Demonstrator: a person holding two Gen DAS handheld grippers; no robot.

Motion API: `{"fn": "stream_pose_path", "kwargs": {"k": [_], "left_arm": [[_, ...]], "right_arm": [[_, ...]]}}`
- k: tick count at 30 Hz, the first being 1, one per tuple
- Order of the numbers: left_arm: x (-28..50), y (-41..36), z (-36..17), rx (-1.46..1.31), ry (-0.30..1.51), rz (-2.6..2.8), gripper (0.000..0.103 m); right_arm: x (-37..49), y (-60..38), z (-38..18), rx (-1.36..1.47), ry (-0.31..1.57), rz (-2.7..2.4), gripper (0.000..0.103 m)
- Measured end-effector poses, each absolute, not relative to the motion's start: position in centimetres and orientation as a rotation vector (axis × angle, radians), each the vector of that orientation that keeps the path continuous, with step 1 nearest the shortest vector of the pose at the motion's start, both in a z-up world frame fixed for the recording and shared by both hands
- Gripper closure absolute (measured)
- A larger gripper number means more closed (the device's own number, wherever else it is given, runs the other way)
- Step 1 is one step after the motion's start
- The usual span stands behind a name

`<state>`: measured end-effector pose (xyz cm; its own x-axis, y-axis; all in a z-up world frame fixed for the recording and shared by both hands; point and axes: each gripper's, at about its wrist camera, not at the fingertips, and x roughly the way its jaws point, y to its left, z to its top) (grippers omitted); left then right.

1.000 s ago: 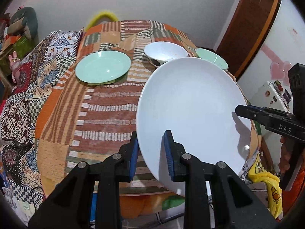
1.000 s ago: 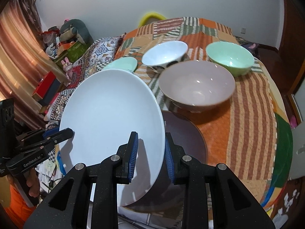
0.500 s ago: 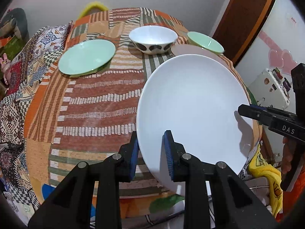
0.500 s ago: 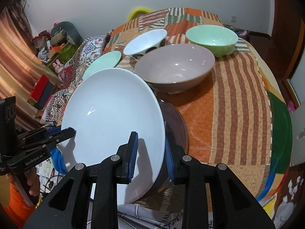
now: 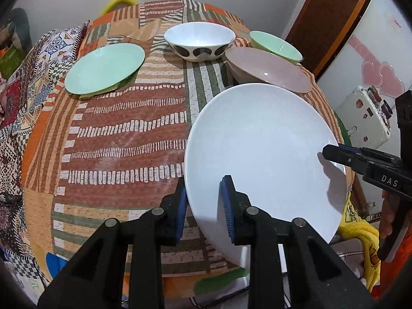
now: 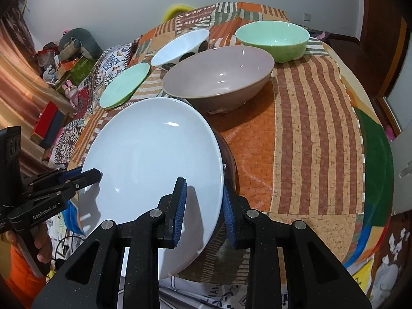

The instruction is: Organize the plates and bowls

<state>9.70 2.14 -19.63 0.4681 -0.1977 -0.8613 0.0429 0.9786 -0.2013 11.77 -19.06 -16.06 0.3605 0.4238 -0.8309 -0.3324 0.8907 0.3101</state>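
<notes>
Two-handed carry of the white plate (image 5: 262,152), tilted, above the near edge of the worktop (image 5: 123,134). The left tool (image 5: 203,211) is clamped on the plate's near-left rim, a blue pad on each face; the right tool (image 6: 203,206) is clamped likewise on the opposite rim and appears in the left view at (image 5: 334,153). In the right view a dark brown plate (image 6: 230,162) lies directly under the white one, so the step in hand is judged to be stacking white on brown. The next move calls for levelling the plate, lowering both hands together until it seats centred, then opening both tools. Beyond stand the pink bowl (image 6: 219,77), the spotted white bowl (image 5: 199,41), the green plate (image 5: 104,68) and the green bowl (image 6: 273,38). Against the frame a second earlier, the white plate sits lower and closer to the brown one, and the far dishes ride higher in view; both grips are unchanged.
</notes>
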Motion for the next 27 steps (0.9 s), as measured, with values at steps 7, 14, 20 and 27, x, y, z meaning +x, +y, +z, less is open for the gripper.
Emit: {"fn": "stream_pose_path", "kwargs": {"k": [7, 14, 20, 27], "left_arm": [[10.1, 2.2, -20.4, -0.172, 1.092, -0.151, 0.076], [10.6, 2.4, -21.1, -0.187, 1.108, -0.153, 0.075], [11.0, 2.5, -21.3, -0.192, 1.11, -0.153, 0.075], [11.4, 2.6, -21.7, -0.209, 1.118, -0.159, 0.073]], "right_arm": [[11.8, -18.8, -16.5, 0.085, 1.113, 0.476, 0.078], [12.0, -18.7, -16.7, 0.083, 1.116, 0.472, 0.078], [11.9, -18.3, -16.6, 0.04, 1.105, 0.455, 0.078], [12.0, -18.0, -16.5, 0.011, 1.107, 0.446, 0.078]]}}
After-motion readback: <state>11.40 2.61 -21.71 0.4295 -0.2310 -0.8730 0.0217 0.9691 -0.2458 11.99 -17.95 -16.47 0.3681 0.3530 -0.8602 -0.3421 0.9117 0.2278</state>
